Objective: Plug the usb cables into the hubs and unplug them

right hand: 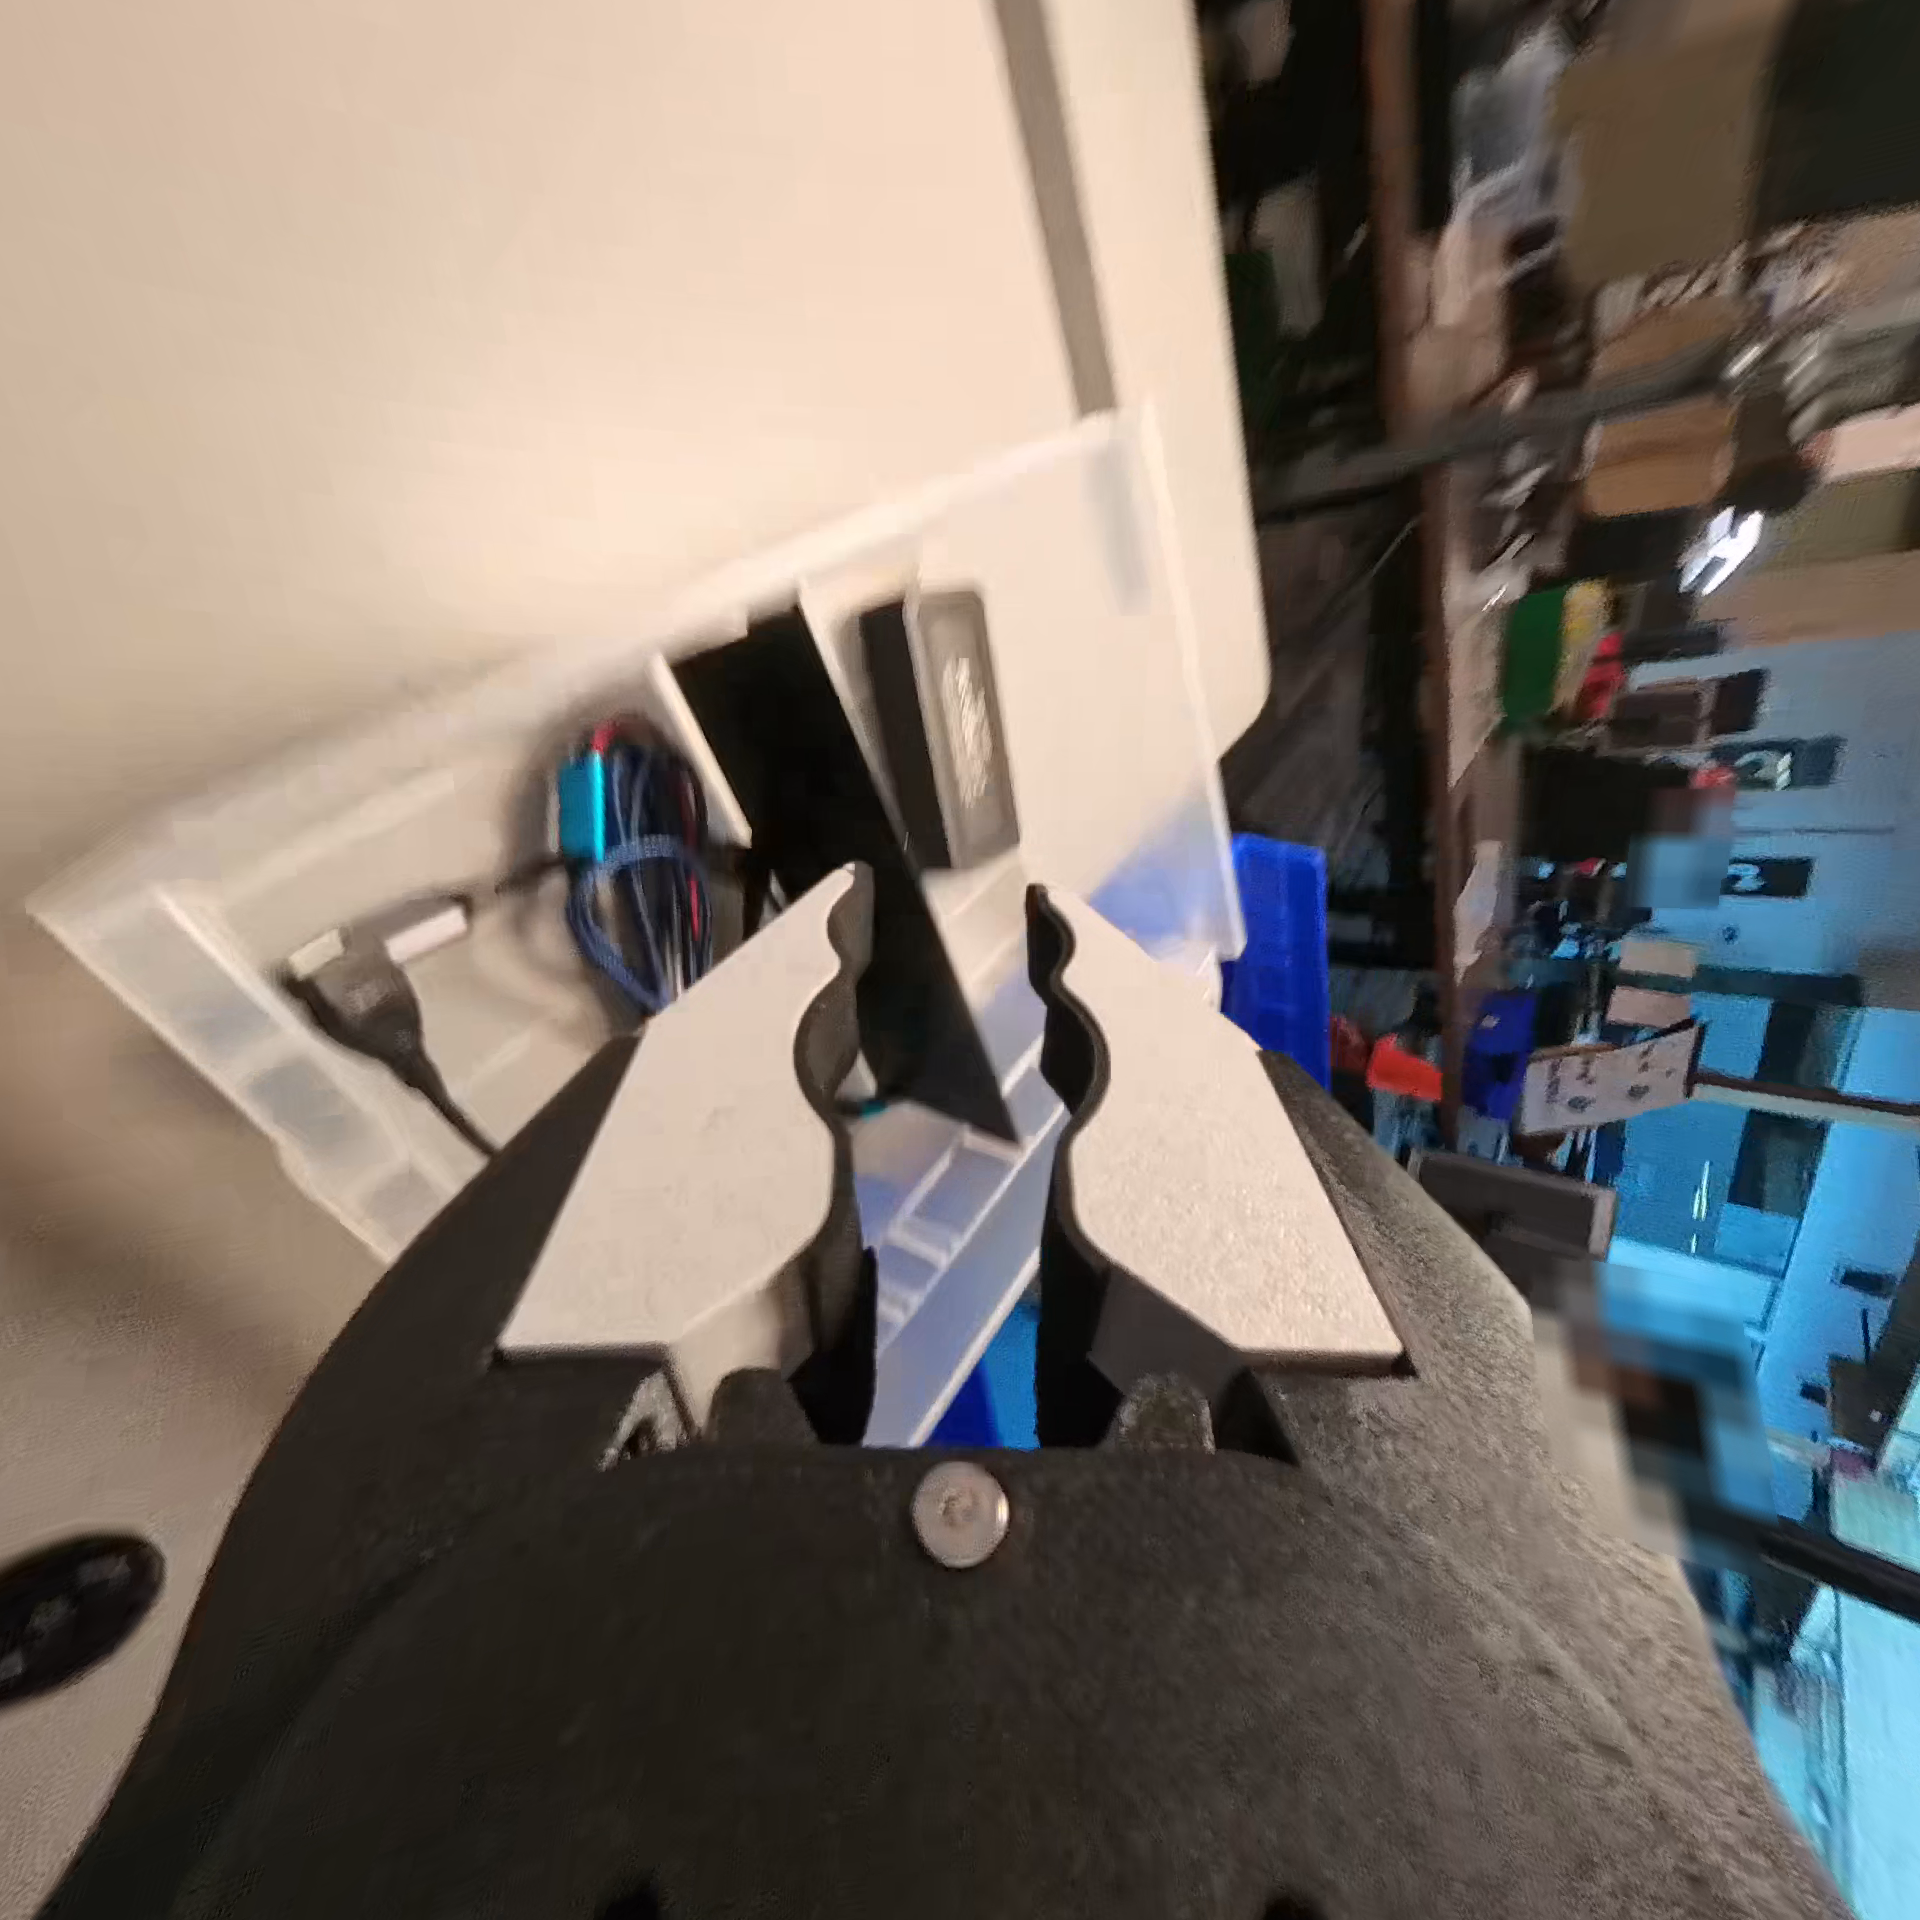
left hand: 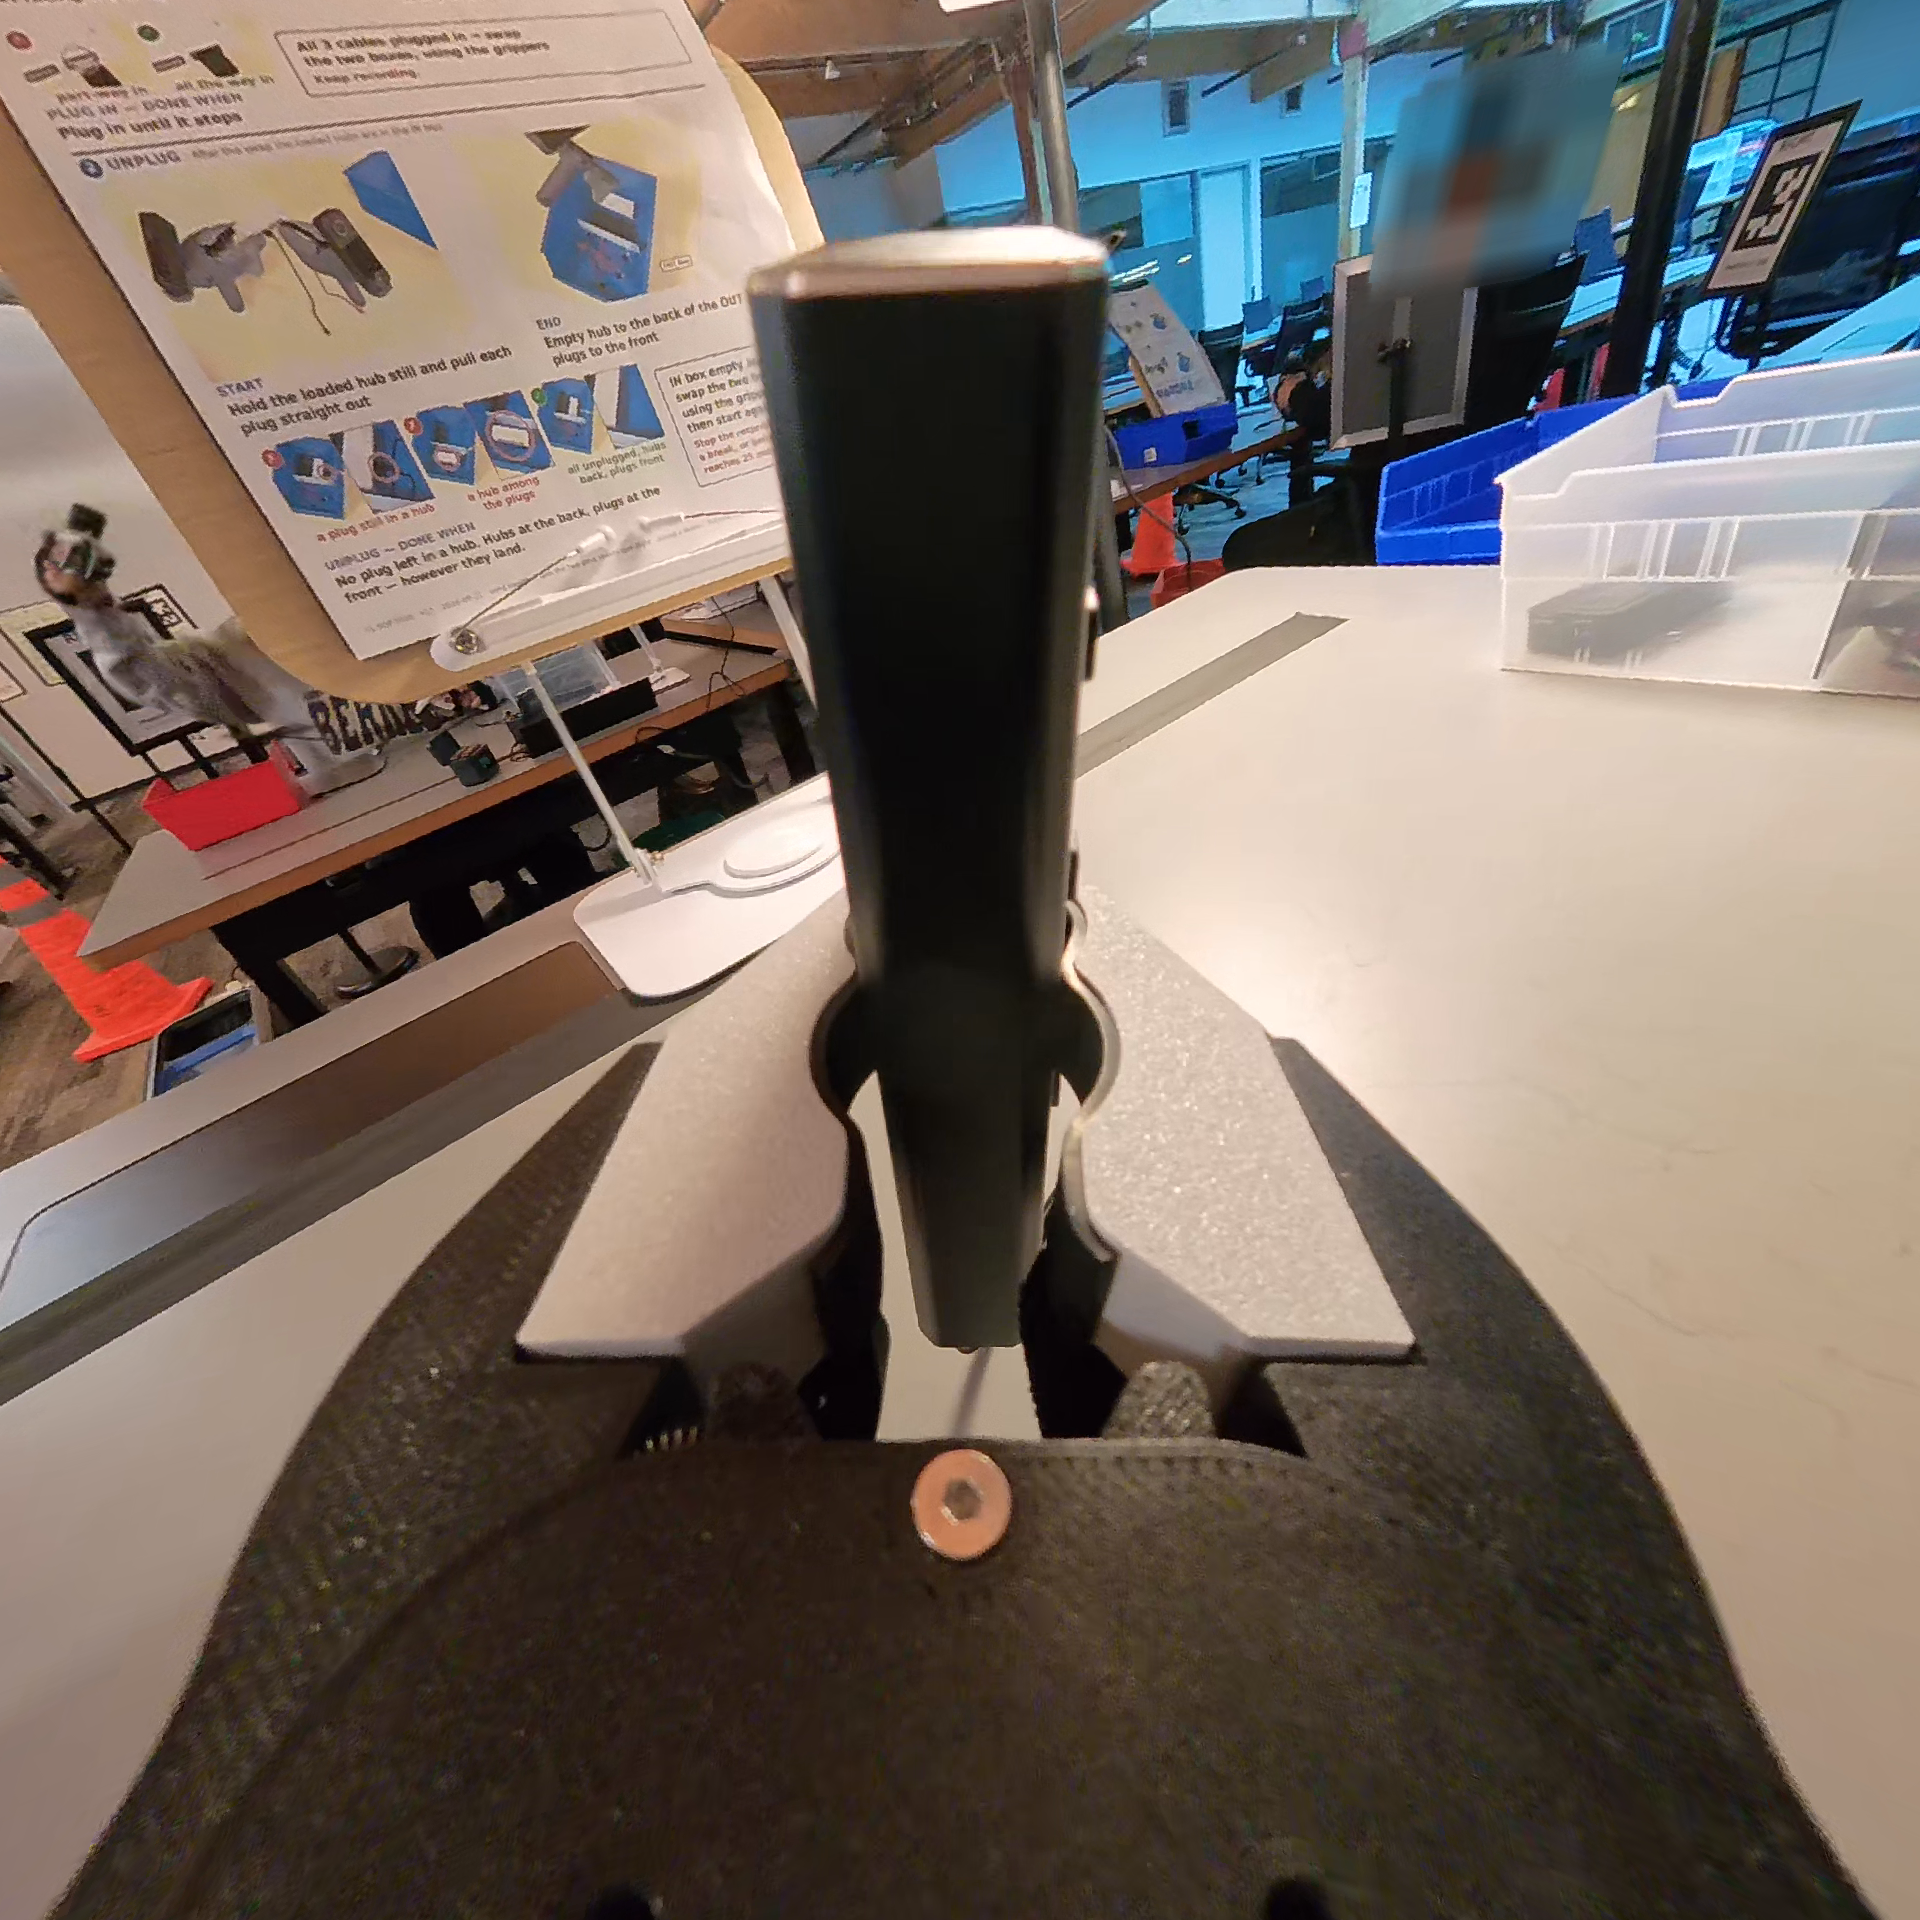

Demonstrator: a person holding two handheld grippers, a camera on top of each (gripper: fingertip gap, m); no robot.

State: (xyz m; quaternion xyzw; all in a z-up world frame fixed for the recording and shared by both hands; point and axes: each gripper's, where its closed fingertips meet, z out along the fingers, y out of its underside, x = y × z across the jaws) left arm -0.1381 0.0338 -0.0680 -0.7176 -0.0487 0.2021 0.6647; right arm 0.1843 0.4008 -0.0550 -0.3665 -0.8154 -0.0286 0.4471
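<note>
In the left wrist view my left gripper (left hand: 961,935) is shut on a long black USB hub (left hand: 935,623), which sticks out forward between the fingers above the white table (left hand: 1507,1039). A clear plastic box (left hand: 1704,582) at the right back holds another black hub (left hand: 1621,618). The right wrist view is tilted and blurred. My right gripper (right hand: 948,899) is open and empty, just in front of the clear box (right hand: 1143,623). That box holds a blue braided cable bundle (right hand: 634,862), a black USB plug (right hand: 364,997) and a grey-faced hub (right hand: 961,727).
An instruction sheet (left hand: 416,312) hangs on a stand whose white base (left hand: 707,914) rests at the table's far edge. Blue bins (left hand: 1455,499) stand behind the clear box. A dark round disc (right hand: 73,1600) lies on the table at lower left. Left tips to right tips: about 50 cm. About 25 cm separates my right fingertips from the dark round disc (right hand: 73,1600).
</note>
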